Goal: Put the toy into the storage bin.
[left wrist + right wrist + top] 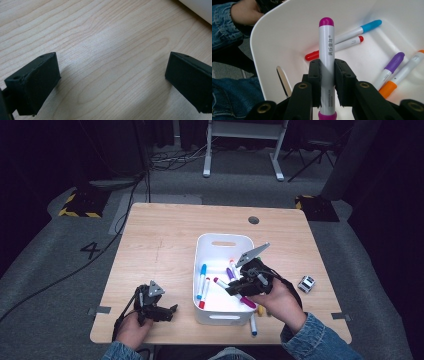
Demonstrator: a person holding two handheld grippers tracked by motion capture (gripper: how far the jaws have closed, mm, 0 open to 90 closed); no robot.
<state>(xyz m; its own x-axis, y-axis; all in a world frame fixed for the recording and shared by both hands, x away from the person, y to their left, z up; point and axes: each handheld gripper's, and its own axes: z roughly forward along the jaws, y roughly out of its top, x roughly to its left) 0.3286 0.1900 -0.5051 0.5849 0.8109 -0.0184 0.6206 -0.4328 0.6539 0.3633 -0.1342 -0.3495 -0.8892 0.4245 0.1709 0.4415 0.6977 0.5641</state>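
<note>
High view, right gripper (245,287): over the white bin (222,241), jaws clamped on a magenta marker (247,301).
High view, left gripper (165,311): low on the bench (165,227), left of the bin, holding nothing.
High view, strays: one blue-tipped marker (253,325) on the bench by the bin's near right corner; small black-and-white cube (306,283) further right.
Left gripper view: jaws wide apart over bare wood, bin wall (200,8) at top right.
Right gripper view: marker (326,57) pinched mid-barrel, cap pointing into the bin (265,45); blue (359,30), red (334,48), purple (390,66) and orange (403,75) markers on the bin floor.
Risk, release: likely bounce or roll onto the others if dropped from height.
Risk, rim: tail end near the wall; possible knock that shifts the bin.
Risk, grip: narrow pinch on a smooth barrel; possible swivel or slip.
</note>
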